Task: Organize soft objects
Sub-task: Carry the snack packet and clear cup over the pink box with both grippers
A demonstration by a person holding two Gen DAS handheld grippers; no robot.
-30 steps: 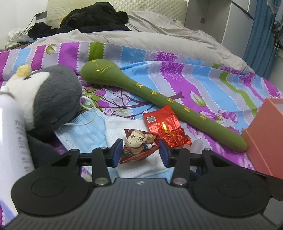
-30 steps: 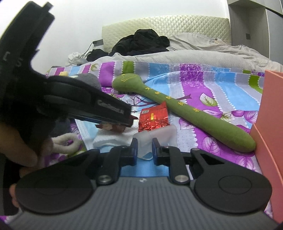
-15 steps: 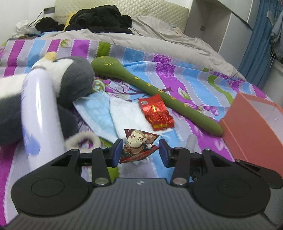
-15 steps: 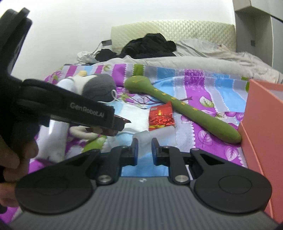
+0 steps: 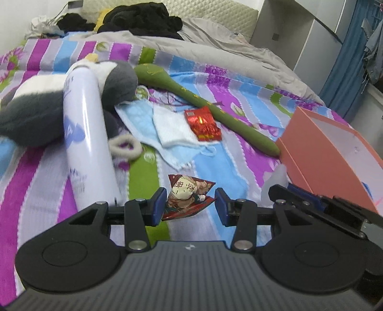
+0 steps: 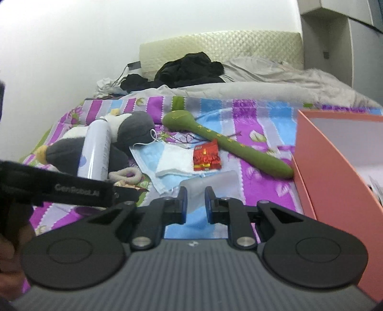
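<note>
My left gripper [image 5: 190, 207] is shut on a small snack packet [image 5: 189, 191] printed with a cartoon figure, lifted off the striped bedspread [image 5: 239, 158]. In the right wrist view my right gripper [image 6: 195, 203] is shut on a soft translucent white pouch [image 6: 213, 183]. That pouch [image 5: 277, 175] also shows at the right of the left wrist view, close to the open salmon box [image 5: 323, 153]. The same box [image 6: 335, 167] fills the right edge of the right wrist view. Farther back on the bed lie a long green plush [image 5: 215, 112], a grey and white plush penguin [image 5: 115, 79] and a red foil packet [image 5: 203, 122].
A tall white spray can [image 5: 83, 134] leans against the penguin. A blue face mask [image 5: 141, 119], a white cloth [image 5: 172, 126] and a fuzzy hair loop [image 5: 124, 146] lie mid-bed. A grey duvet [image 5: 215, 47] and black clothes [image 5: 143, 16] lie near the headboard. A hand [image 6: 9, 251] grips the left gripper.
Both grippers have pulled back from the pile and risen a little, each still holding its item. The salmon box has come much further into both views.
</note>
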